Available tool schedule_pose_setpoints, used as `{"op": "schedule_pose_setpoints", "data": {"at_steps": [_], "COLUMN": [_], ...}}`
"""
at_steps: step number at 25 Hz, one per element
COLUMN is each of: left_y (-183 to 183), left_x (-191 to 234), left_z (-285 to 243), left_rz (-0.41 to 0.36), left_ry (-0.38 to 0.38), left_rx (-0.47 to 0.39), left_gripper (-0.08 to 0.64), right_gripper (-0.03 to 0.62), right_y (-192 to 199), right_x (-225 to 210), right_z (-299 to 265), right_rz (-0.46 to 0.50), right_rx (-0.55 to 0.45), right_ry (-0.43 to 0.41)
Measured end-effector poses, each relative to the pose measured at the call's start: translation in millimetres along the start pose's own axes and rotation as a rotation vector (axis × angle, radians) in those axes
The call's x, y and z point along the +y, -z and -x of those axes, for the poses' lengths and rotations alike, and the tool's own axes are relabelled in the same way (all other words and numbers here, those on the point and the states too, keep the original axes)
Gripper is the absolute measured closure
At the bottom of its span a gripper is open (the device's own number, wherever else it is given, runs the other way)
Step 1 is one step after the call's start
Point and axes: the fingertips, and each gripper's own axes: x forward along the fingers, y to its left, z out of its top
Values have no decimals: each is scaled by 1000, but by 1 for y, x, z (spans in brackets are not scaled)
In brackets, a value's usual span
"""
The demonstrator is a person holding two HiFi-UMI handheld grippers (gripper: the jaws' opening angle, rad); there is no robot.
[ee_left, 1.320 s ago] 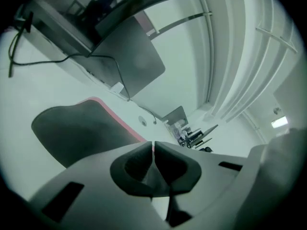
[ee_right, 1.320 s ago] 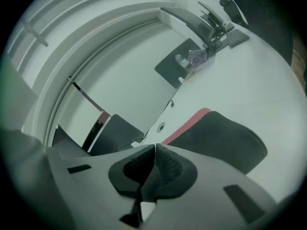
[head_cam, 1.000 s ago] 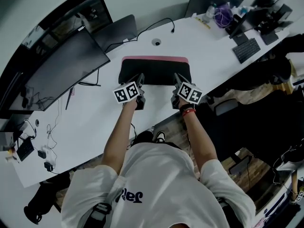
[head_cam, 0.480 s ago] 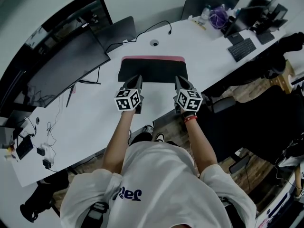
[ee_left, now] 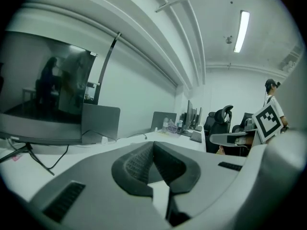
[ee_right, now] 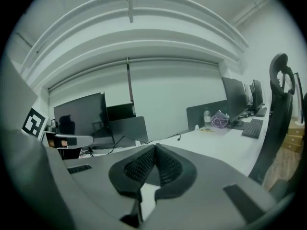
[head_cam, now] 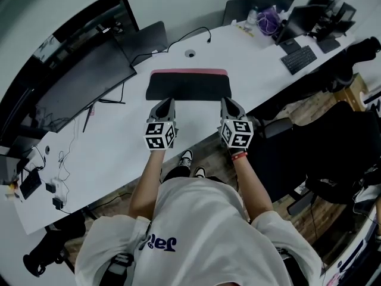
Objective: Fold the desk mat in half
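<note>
At the far left of the white table point(head_cam: 113, 154), a few small adapters and cables point(head_cam: 41, 180) lie near the edge, and a wide dark monitor point(head_cam: 80, 85) stands behind them with its screen off. To the right of the monitor, the left tongs point(head_cam: 166, 102) are held over the near part of the table, their marker cube point(head_cam: 159, 134) facing the person. In the left gripper view the left tongs point(ee_left: 153, 146) are closed, the ribbed pads point(ee_left: 136, 162) pressed together with nothing between them, and they look out over the table at the monitor and a row of desks beyond. The desk mat point(head_cam: 187, 87) lies flat on the middle of the table just beyond both tong tips. It is a dark rectangle with a pink strip along its far edge, folded over on itself. From the head view, whether either tip touches its near edge cannot be told. A small round cable hole point(head_cam: 190, 53) sits in the table behind the mat. The right tongs point(head_cam: 228, 102) are level with the left ones, at the mat's right end, with their own marker cube point(head_cam: 237, 133). In the right gripper view the right tongs point(ee_right: 154, 150) are likewise closed and empty. Farther right on the table lie a keyboard point(head_cam: 299, 59) and a purple bundle of cord point(head_cam: 268, 21), and a dark office chair point(head_cam: 336, 145) stands on the floor at the far right.
</note>
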Motion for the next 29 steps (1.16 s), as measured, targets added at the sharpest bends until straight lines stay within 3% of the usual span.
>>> {"op": "schedule_pose_setpoints", "data": {"at_steps": [15,20,23,29], "left_y": [-2,0,0,-27], "left_x": [-40,-56,-58,-16], "left_z": [24,22,17,8], "left_rz": [-23,-90,-245,-709], "left_ry": [25,50,101,165], "left_rx": [-33,-7,63,266], "left_gripper": [539,538,538,537], "right_gripper": [578,578,578,578], "right_y": [1,3,12,90], "right_x": [-3,-15,-21,-35], "right_z": [47,58,64,91], "right_rz": [16,-7,-19,-23], "right_rx": [-47,-62,-45,137], "right_ry": [14,28,33,13]}}
